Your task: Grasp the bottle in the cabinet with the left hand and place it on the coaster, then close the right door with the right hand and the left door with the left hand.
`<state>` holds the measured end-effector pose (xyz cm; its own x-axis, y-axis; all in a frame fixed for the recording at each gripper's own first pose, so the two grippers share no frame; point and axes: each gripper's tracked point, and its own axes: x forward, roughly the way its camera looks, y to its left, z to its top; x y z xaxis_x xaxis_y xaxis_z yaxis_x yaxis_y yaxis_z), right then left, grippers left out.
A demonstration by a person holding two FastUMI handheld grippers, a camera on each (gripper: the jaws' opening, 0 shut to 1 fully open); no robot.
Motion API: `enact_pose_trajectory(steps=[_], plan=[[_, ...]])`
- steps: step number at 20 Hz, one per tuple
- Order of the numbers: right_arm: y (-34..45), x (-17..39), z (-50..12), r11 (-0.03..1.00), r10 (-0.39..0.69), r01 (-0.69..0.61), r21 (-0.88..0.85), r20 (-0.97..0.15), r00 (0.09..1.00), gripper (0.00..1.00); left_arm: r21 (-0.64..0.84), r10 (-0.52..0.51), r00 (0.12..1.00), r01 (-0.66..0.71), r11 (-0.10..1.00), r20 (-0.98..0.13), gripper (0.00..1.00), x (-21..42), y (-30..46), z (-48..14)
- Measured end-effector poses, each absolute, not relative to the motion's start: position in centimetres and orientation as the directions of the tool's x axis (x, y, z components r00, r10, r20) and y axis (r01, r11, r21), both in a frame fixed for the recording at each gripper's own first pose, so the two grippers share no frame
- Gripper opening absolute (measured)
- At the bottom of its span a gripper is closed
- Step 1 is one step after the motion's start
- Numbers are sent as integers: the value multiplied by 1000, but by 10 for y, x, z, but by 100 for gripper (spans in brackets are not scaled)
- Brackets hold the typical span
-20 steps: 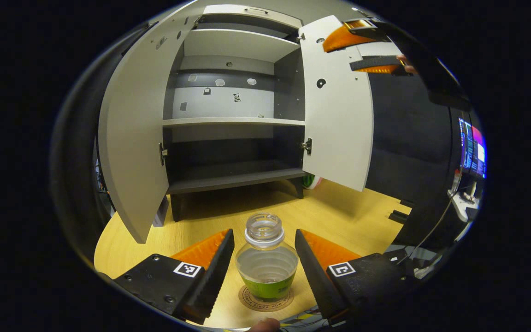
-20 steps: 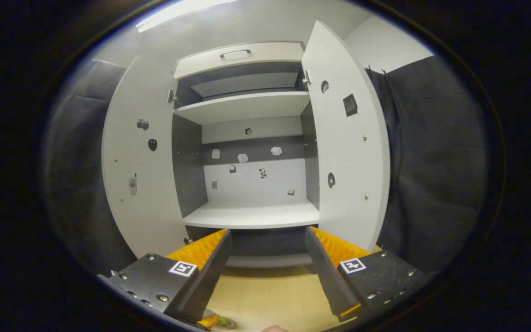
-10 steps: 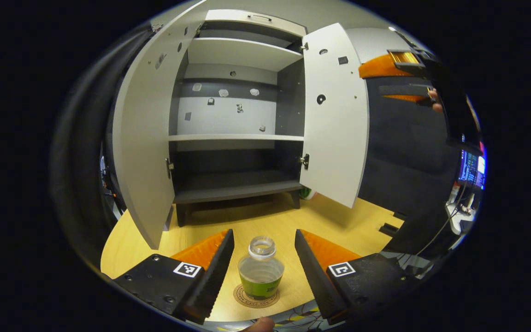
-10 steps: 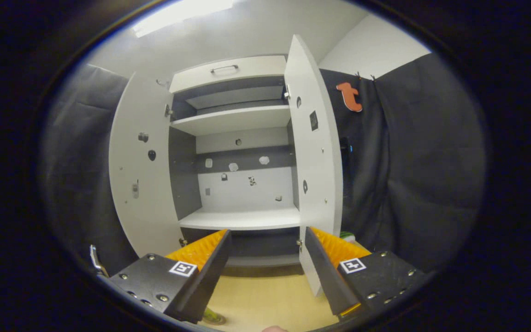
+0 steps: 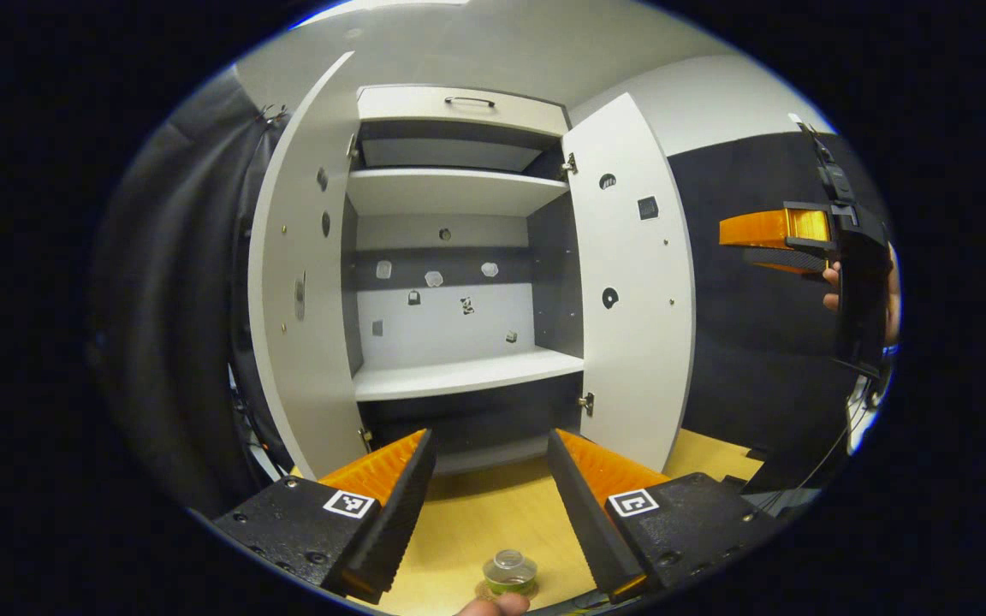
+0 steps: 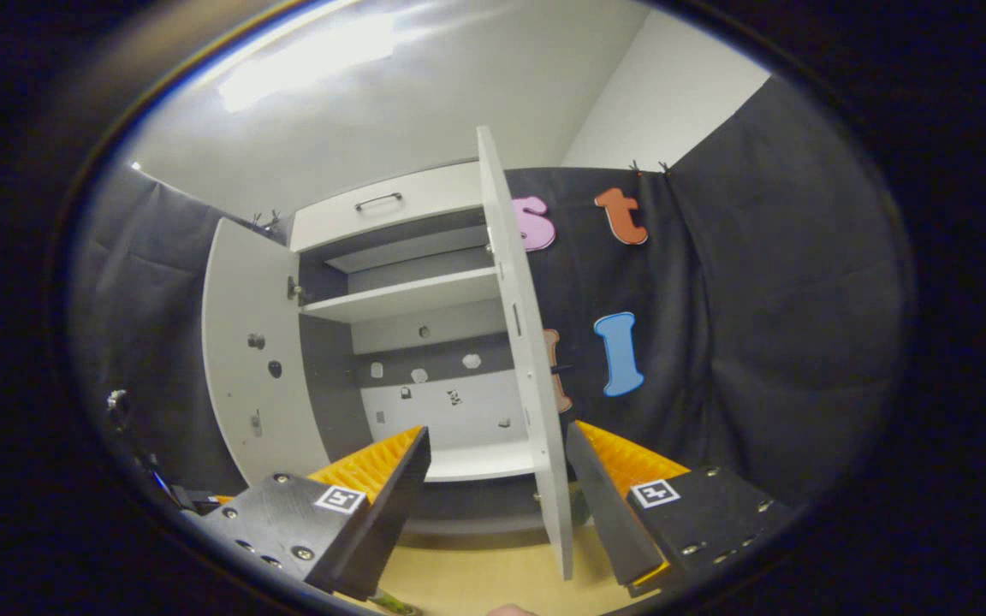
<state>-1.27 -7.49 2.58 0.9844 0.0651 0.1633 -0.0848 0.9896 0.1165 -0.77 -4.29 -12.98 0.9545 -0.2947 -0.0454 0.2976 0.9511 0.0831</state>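
A clear bottle (image 5: 509, 571) with a green label and no cap stands upright on the round coaster (image 5: 487, 590) at the bottom of the left gripper view. My left gripper (image 5: 490, 492) is open, raised above and behind the bottle, with nothing between its fingers. The cabinet (image 5: 459, 282) stands ahead with both doors open: left door (image 5: 305, 299), right door (image 5: 634, 282). My right gripper (image 6: 497, 500) is open; the right door (image 6: 527, 376) shows edge-on straight ahead between its fingers, farther off. The same gripper (image 5: 788, 239) hangs to the right of that door in the left gripper view.
The cabinet shelves (image 5: 467, 372) hold nothing. A drawer with a handle (image 5: 467, 103) tops the cabinet. The wooden table (image 5: 476, 522) runs from the cabinet's foot toward me. Black cloth wall (image 6: 758, 325) hangs right of the cabinet. A hand (image 5: 835, 287) holds the right gripper.
My left gripper drew back and rose away from the bottle, which stays on the coaster. My right gripper swung rightward, so the right door went from broad-faced to edge-on.
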Motion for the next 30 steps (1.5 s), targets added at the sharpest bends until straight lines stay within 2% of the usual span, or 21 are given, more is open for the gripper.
enact_pose_trajectory(steps=[2, 3, 5, 7, 12, 15, 16, 18, 21, 22, 25, 26, 27, 29, 30], plan=[[-98, -9, 39, 995, 54, -69, 75, 184, 981, 92, -19, -283, 957, 283, 959, -57, 84, -7, -45, -105], [-112, -7, 46, 998, 51, -58, 32, 192, 980, 96, -74, -294, 953, 289, 954, -67, 85, -7, -51, -93], [-141, 2, 52, 999, 21, -15, -33, 191, 981, 97, -111, -289, 951, 277, 955, -114, 87, -6, -47, -76], [-165, 10, 52, 999, -12, 20, -47, 165, 986, 97, -84, -244, 968, 238, 968, -61, 94, 1, -30, -44], [-211, 39, 54, 998, -52, 54, -15, 127, 990, 97, 48, -105, 991, 101, 994, 80, 94, 9, 17, 17], [-233, 67, 50, 997, -61, 65, -30, 107, 992, 97, 29, -69, 994, 67, 997, 86, 95, 4, 34, 25], [-237, 77, 48, 997, -59, 63, -34, 103, 993, 93, 12, -68, 994, 67, 998, 83, 93, 2, 38, 26], [-245, 99, 42, 998, -56, 59, -37, 80, 995, 93, -4, -60, 995, 61, 998, 75, 97, -1, 50, 24], [-249, 128, 29, 997, -61, 63, -42, 49, 997, 93, -1, -36, 997, 36, 999, 69, 95, -7, 71, 20], [-245, 138, 26, 998, -47, 49, -45, 46, 998, 97, -6, -27, 997, 28, 1000, 68, 95, -8, 79, 18], [-226, 164, 25, 999, 4, -1, -53, 44, 999, 97, -67, -40, 997, 44, 997, 59, 95, -16, 90, 14], [-218, 171, 22, 999, 17, -16, -43, 36, 999, 94, -88, -44, 997, 49, 995, 57, 93, -17, 96, 14], [-206, 176, 20, 999, 36, -36, -34, 25, 999, 97, -100, -46, 997, 51, 994, 55, 95, -19, 101, 15], [-185, 183, 18, 997, 66, -66, -50, 2, 998, 97, -96, -36, 996, 43, 994, 78, 94, -22, 114, 24], [-174, 181, 21, 993, 84, -84, -77, 2, 996, 89, -93, -22, 996, 30, 995, 90, 95, -25, 121, 29]])
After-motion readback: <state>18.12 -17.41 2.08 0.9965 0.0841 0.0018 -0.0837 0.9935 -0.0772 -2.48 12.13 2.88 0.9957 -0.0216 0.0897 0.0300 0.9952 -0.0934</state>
